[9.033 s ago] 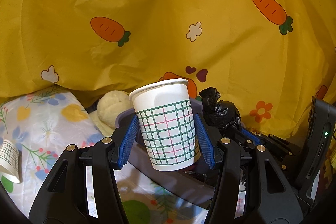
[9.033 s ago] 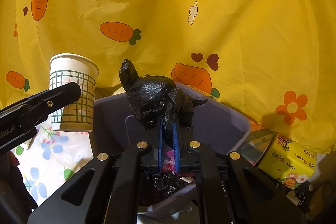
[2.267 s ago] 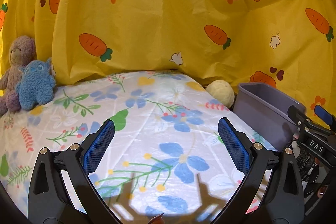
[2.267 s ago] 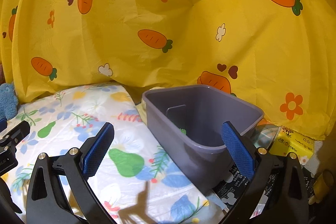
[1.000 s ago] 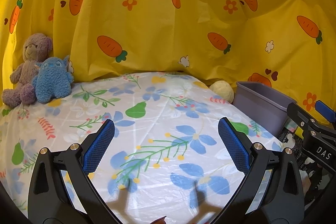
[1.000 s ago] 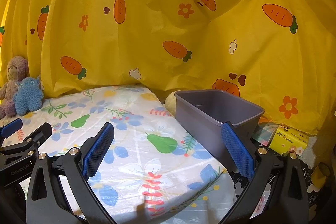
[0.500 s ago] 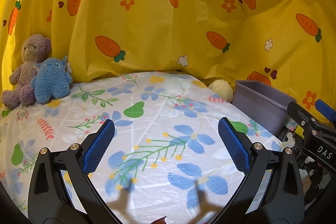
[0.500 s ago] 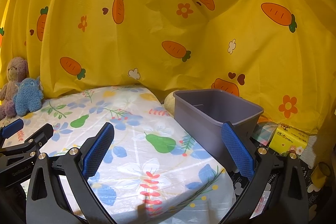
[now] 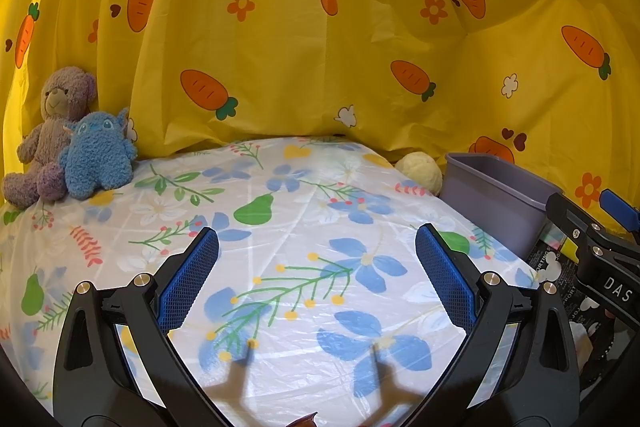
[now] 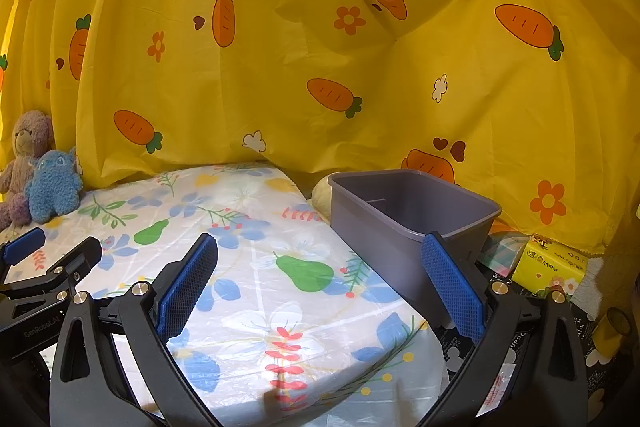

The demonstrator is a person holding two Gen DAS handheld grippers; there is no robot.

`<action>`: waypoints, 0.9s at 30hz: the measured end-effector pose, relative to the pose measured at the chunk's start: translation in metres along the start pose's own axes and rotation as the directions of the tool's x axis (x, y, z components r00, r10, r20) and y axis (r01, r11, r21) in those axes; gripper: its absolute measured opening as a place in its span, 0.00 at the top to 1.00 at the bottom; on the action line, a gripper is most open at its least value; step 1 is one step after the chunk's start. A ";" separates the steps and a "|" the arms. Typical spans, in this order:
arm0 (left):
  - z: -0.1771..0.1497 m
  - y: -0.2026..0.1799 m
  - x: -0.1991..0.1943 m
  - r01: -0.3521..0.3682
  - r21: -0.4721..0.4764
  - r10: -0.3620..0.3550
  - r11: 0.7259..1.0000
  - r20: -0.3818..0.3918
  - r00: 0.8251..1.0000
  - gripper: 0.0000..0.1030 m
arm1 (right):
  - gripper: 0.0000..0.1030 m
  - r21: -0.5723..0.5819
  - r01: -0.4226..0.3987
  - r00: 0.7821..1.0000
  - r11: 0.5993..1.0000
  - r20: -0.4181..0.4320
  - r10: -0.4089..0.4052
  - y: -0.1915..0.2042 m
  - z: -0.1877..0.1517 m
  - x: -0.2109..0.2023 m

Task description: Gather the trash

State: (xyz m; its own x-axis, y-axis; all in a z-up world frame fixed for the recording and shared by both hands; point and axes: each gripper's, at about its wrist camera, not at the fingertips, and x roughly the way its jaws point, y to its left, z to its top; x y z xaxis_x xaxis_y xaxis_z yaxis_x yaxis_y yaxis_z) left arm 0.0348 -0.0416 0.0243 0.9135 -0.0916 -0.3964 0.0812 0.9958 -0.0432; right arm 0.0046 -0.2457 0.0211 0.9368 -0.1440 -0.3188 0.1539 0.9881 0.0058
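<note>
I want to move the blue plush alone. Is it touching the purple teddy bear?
Touching. In the left wrist view the blue plush leans against the purple teddy bear, overlapping its side with no gap between them.

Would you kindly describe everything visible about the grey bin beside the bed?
The grey bin is a rectangular, open-topped tub of smooth, plastic-looking material with a thin rolled rim. It stands upright against the right edge of the floral sheet, before the yellow carrot curtain. A pale round plush sits at its far left corner. Its contents cannot be seen from here. Neither claw touches it.
</note>
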 end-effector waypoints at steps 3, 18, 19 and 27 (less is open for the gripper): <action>0.000 0.000 0.000 0.001 -0.001 -0.001 1.000 0.001 1.000 0.06 | 0.05 0.000 0.001 1.000 1.000 0.001 -0.001 0.000 0.000 0.000; 0.000 -0.001 -0.001 0.001 0.003 -0.001 1.000 0.000 1.000 0.06 | 0.05 0.003 0.003 1.000 1.000 0.000 -0.003 0.000 0.000 -0.001; 0.000 -0.002 0.000 0.000 0.003 0.000 1.000 0.000 1.000 0.06 | 0.05 0.002 0.002 1.000 1.000 0.000 -0.002 0.000 0.000 -0.001; 0.000 -0.003 -0.001 0.001 0.002 -0.001 1.000 0.001 1.000 0.06 | 0.05 0.001 0.001 1.000 1.000 0.000 -0.001 -0.001 0.000 0.000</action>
State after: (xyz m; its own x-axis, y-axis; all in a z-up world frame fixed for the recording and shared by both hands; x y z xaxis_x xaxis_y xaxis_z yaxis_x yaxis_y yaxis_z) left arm 0.0341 -0.0445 0.0248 0.9137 -0.0922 -0.3958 0.0827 0.9957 -0.0411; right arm 0.0039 -0.2469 0.0210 0.9366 -0.1452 -0.3189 0.1553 0.9878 0.0065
